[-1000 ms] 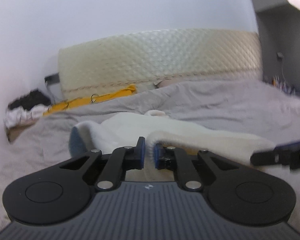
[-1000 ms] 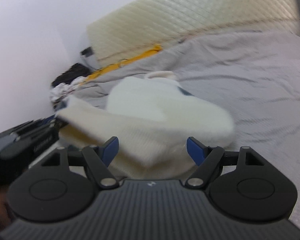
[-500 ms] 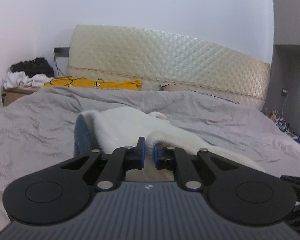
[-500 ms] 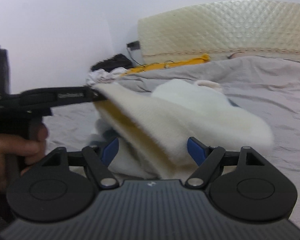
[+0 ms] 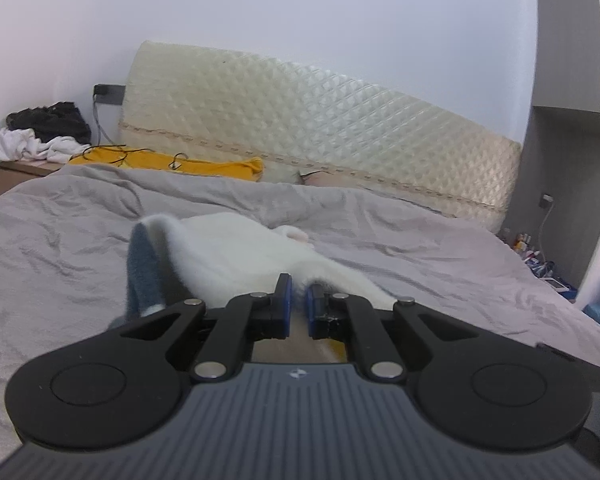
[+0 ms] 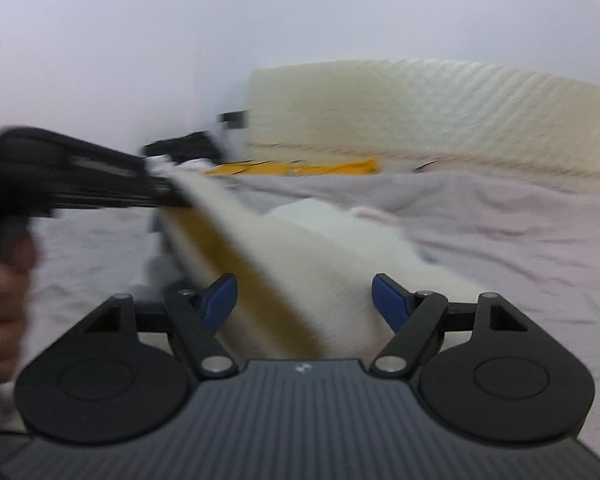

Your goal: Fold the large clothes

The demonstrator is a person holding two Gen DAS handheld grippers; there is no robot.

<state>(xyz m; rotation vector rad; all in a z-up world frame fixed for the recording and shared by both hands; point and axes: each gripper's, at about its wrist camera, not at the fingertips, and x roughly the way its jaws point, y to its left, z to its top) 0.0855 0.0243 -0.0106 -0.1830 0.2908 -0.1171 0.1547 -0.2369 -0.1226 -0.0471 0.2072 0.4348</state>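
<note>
My left gripper (image 5: 295,304) is clenched on an edge of the white fleece garment (image 5: 240,248), lifting that edge off the grey bedcover (image 5: 60,240). My right gripper (image 6: 304,300) stands spread wide, the fleece passing between its pads without being pinched. The rest of the garment lies bunched mid-bed. I judge the fold barely begun: no neat layer shows, and spreading, folding and smoothing remain.

right wrist view motion-blurred, hand (image 6: 2,304) cut off at left edge
</note>
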